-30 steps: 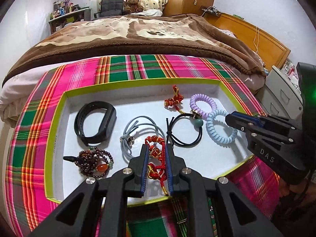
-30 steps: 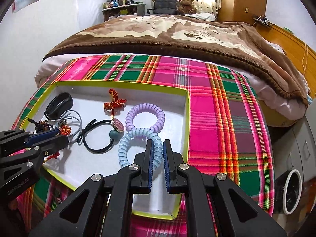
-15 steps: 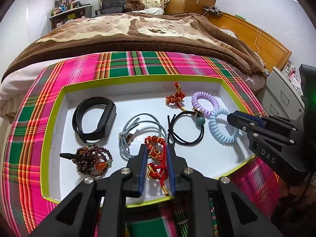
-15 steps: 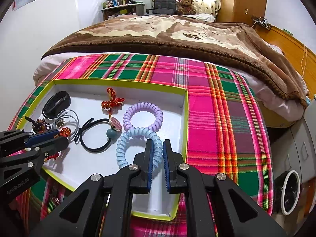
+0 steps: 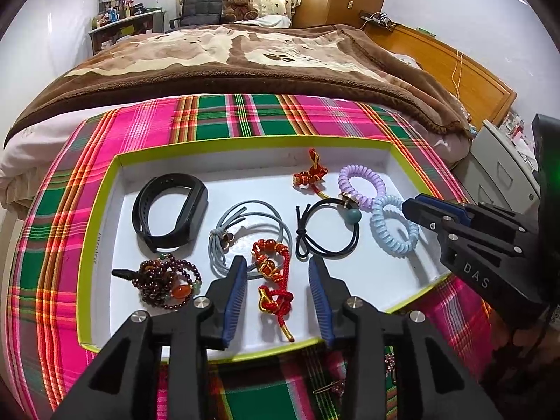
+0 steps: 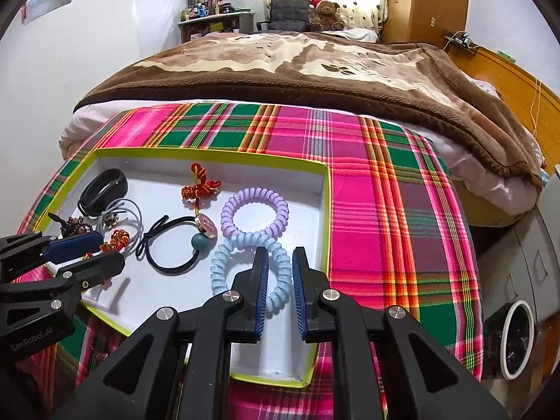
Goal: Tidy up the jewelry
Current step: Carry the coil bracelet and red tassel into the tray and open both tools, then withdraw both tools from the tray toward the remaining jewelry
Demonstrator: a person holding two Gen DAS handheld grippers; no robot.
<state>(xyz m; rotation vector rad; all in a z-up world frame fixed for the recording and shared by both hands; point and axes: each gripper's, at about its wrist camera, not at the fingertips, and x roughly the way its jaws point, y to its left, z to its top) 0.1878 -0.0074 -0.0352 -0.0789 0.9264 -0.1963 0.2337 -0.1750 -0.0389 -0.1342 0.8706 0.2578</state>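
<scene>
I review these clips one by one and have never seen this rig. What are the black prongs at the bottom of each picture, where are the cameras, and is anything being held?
No robot here: a person holds one hand-held tongs tool in each hand, with a camera on each looking along its fingers. One picture looks along the left tongs, the other along the right tongs.

On a plaid cloth sits a shallow white tray with a lime-green rim holding bracelets and hair ties.

Both tongs have just been opening. The left straddles the red knotted cord bracelet without touching it. One side of the pale blue spiral hair tie lies between the right tongs' pads, apparently unpinched. Nothing is held.
</scene>
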